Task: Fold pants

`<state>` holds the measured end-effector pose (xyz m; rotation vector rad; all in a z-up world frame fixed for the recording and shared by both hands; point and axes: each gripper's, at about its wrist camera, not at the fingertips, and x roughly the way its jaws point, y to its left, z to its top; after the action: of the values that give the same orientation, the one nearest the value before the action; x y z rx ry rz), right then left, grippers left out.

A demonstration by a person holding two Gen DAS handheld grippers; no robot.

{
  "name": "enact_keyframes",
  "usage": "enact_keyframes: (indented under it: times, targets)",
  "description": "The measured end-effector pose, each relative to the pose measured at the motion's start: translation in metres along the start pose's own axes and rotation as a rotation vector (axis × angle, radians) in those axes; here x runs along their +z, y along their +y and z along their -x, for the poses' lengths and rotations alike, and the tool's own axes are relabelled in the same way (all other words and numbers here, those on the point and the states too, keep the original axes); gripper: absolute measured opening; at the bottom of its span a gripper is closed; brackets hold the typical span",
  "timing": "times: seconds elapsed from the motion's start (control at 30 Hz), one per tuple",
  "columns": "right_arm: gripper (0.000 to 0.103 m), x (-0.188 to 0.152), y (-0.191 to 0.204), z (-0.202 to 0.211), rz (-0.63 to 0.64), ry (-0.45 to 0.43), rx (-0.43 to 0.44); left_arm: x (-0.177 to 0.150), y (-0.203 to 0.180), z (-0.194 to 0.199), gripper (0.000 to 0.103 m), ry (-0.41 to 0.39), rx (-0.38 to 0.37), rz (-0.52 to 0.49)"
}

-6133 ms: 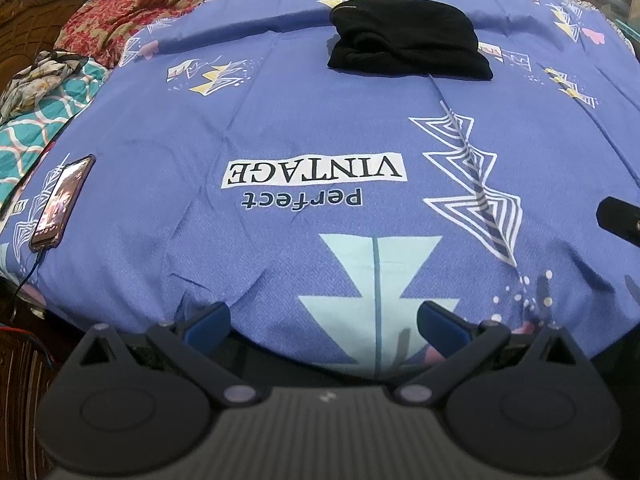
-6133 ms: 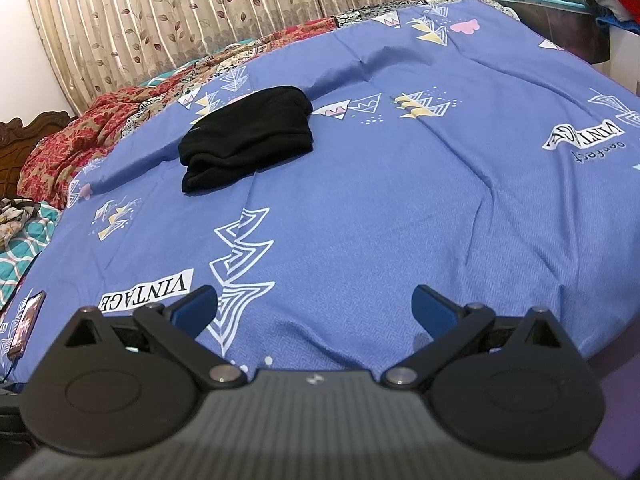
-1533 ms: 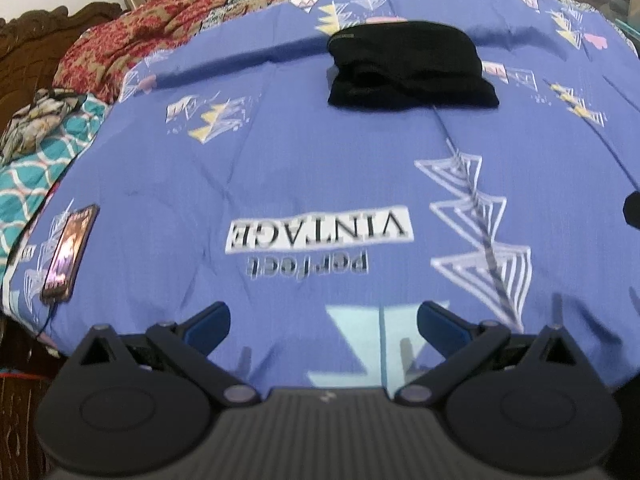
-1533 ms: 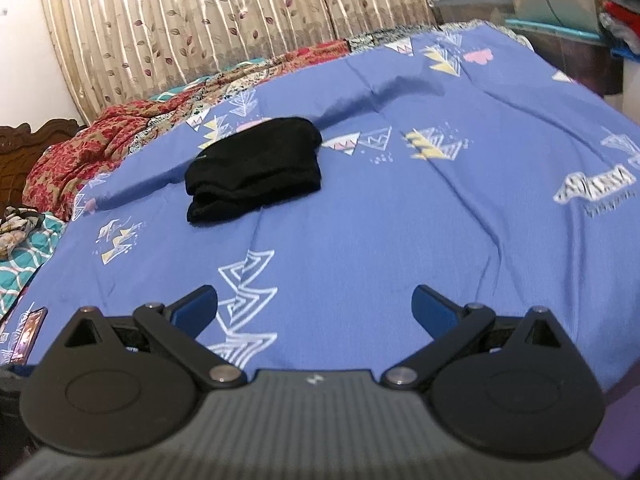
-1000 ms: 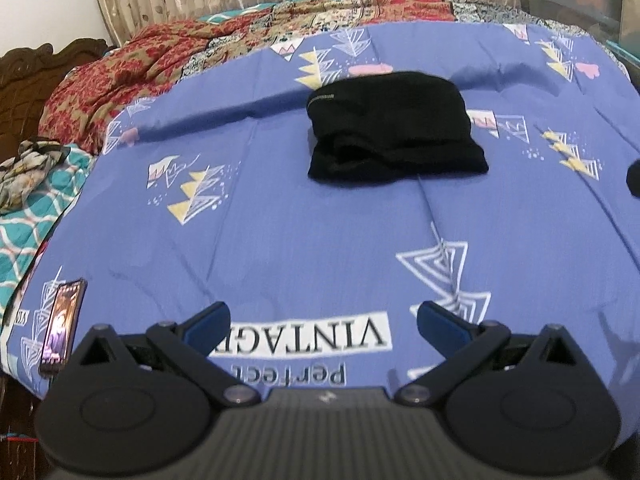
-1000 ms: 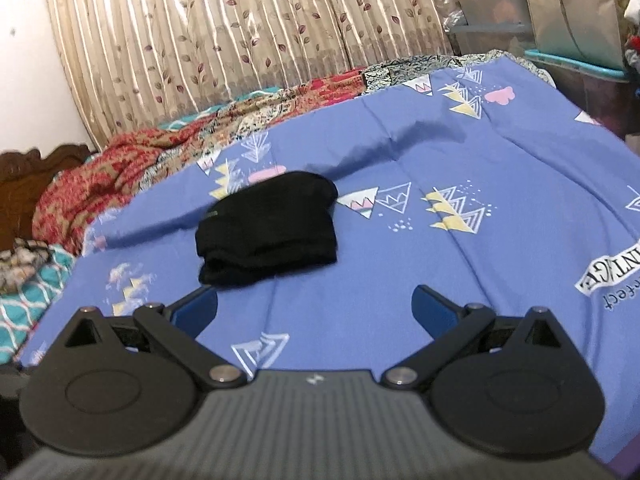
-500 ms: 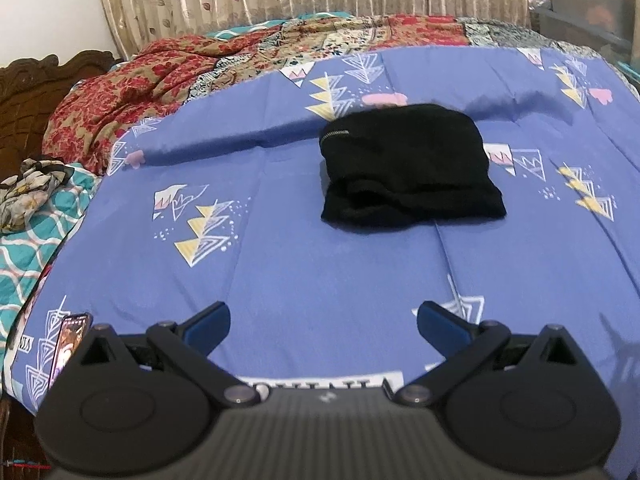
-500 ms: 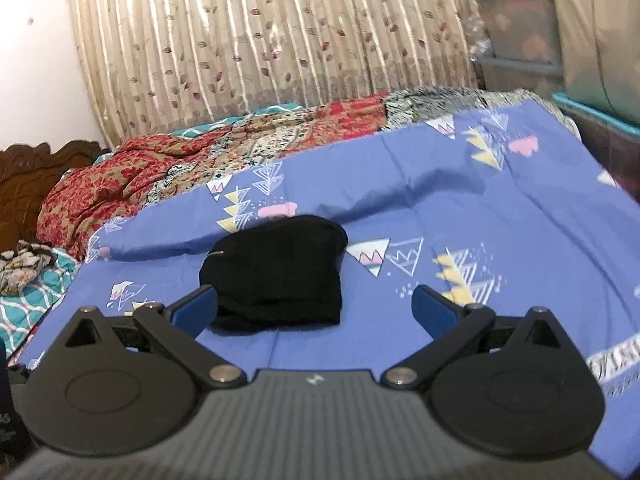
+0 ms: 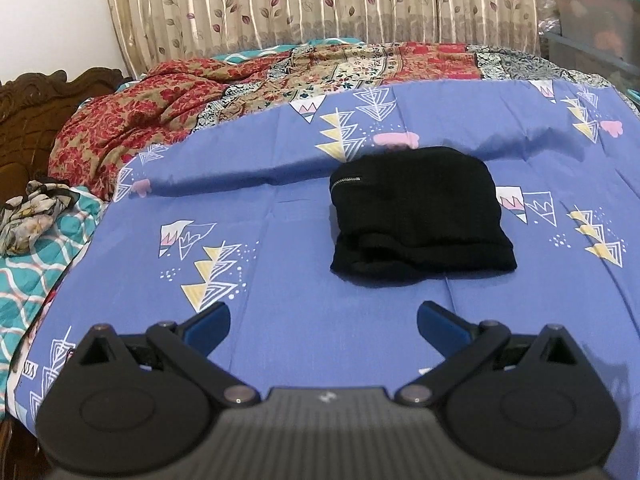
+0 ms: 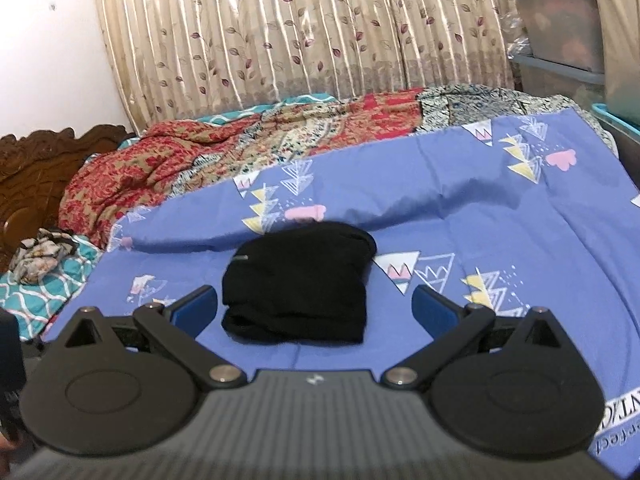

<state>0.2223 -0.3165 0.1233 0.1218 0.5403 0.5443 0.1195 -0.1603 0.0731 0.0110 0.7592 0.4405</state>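
Observation:
Black pants [image 9: 416, 212] lie in a compact folded bundle on the blue patterned bedsheet [image 9: 280, 280], with a small zipper showing at the bundle's upper left. My left gripper [image 9: 324, 320] hovers open in front of the bundle, a short way off, with nothing between its blue-tipped fingers. In the right wrist view the same pants [image 10: 300, 284] sit just beyond my right gripper [image 10: 316, 306], which is also open and empty, its tips level with the bundle's near edge.
A red floral quilt [image 9: 168, 112] is heaped along the far side of the bed, before a leaf-print curtain [image 9: 320, 4]. A carved wooden headboard [image 9: 36, 100] and teal blanket [image 9: 32, 264] lie left. Plastic storage bins [image 10: 560, 28] stand at right.
Both grippers have risen and tilted up, advancing toward the folded pants. The phone and the "VINTAGE" print have dropped out of the left view. The pants have not moved.

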Motion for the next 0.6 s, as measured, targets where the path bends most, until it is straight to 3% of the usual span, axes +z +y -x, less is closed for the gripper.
enact_keyframes:
  times: [0.23, 0.6]
  targets:
    - [0.103, 0.013, -0.005, 0.0, -0.017, -0.04, 0.023, 0.001, -0.003, -0.008, 0.103, 0.027, 0.0, 0.0]
    - [0.103, -0.003, -0.021, -0.029, -0.073, 0.03, 0.008, 0.002, -0.012, -0.027, 0.103, 0.075, -0.004, -0.007]
